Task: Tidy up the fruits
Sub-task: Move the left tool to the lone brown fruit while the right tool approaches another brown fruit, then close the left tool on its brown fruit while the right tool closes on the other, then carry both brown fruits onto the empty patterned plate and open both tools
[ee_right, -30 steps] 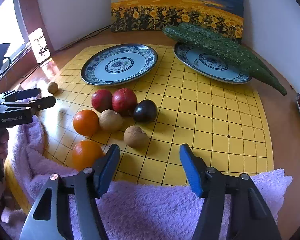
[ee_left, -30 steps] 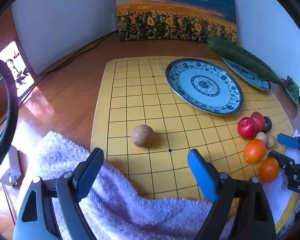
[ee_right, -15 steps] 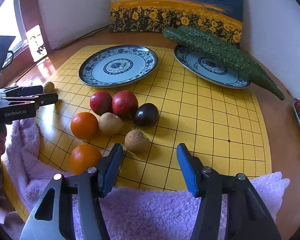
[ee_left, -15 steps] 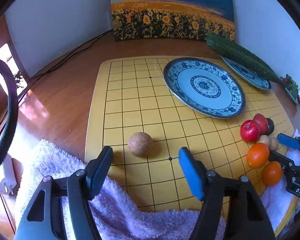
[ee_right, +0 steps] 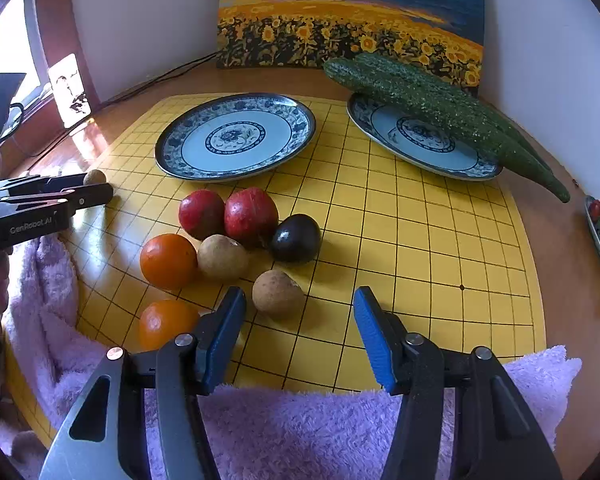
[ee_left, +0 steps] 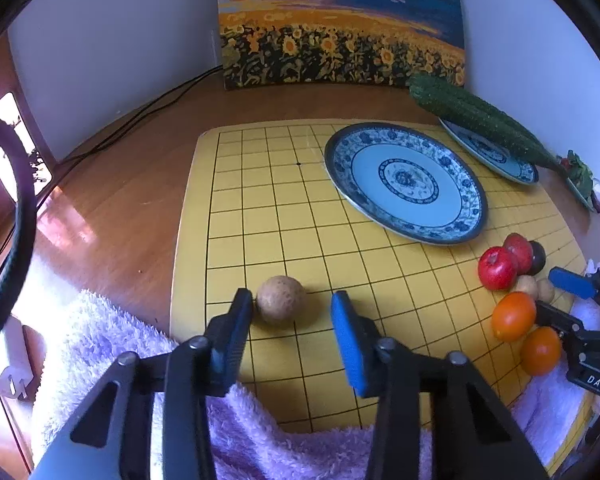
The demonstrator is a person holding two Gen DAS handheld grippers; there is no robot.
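nothing is sorted yet, i think. the near plate (ee_right: 236,136) is bare and every fruit sits on the yellow grid board (ee_left: 260,208) in front of that plate. my left gripper (ee_left: 292,320) is spread wide around a lone brown round fruit (ee_left: 281,299); its left finger looks to be just touching it. my right gripper (ee_right: 300,320) is spread wide too, holding nothing, with a brown fruit (ee_right: 278,292) just between its tips.

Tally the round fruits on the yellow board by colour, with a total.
Red: 2
Orange: 2
Tan-brown: 3, one apart by the left gripper
Dark purple: 1
Total: 8
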